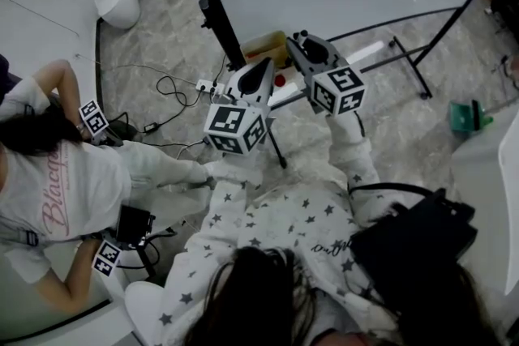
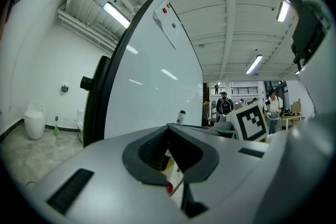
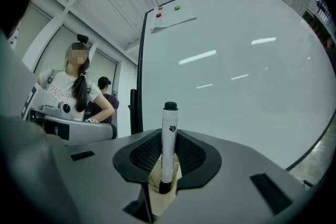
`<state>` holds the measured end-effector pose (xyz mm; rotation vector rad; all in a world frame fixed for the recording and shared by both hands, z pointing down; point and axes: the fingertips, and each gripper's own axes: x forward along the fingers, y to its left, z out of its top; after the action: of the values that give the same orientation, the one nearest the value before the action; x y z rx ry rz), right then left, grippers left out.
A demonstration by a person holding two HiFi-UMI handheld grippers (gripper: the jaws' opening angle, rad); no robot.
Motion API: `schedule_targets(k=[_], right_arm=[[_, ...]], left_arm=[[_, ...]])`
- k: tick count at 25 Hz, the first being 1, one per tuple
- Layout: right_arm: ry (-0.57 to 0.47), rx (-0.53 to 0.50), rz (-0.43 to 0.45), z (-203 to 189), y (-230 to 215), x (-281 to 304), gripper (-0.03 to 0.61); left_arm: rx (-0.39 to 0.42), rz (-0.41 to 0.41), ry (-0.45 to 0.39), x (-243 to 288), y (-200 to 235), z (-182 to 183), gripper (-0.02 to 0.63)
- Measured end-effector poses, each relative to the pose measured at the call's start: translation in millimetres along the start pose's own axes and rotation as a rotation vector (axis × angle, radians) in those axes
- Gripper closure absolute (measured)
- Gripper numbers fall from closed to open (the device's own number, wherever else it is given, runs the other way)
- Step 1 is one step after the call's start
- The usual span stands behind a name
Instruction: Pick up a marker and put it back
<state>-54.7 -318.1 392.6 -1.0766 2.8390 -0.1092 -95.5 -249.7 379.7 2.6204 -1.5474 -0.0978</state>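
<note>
Gripping marker (image 3: 169, 136) upright: right tool (image 3: 167, 162) | left tool (image 2: 169, 159) narrow, empty | whiteboard (image 3: 236, 71) ahead | marbled floor (image 1: 162, 36)

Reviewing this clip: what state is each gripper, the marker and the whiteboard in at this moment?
left gripper: shut, nothing between the jaws.
right gripper: shut on the marker.
marker: upright between the pads, black cap on top.
whiteboard: blank, no writing.
sheet of paper: stuck flat near the whiteboard's top corner.
</note>
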Motion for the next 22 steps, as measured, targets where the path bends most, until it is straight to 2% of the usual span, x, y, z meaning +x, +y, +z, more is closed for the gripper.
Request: schedule_targets(k=[13,22], right_arm=[[0.102,-0.02,0.047,-37.7,4.5,-2.5,0.497],[0.085,-0.041,0.056,-33.5,7.9,-8.0,0.496]], left_arm=[[-0.019,0.012,0.017,5.1,-3.7,-14.9,0.612],[-0.033,-0.018,0.02,7.6,-11.5,-17.6,0.612]])
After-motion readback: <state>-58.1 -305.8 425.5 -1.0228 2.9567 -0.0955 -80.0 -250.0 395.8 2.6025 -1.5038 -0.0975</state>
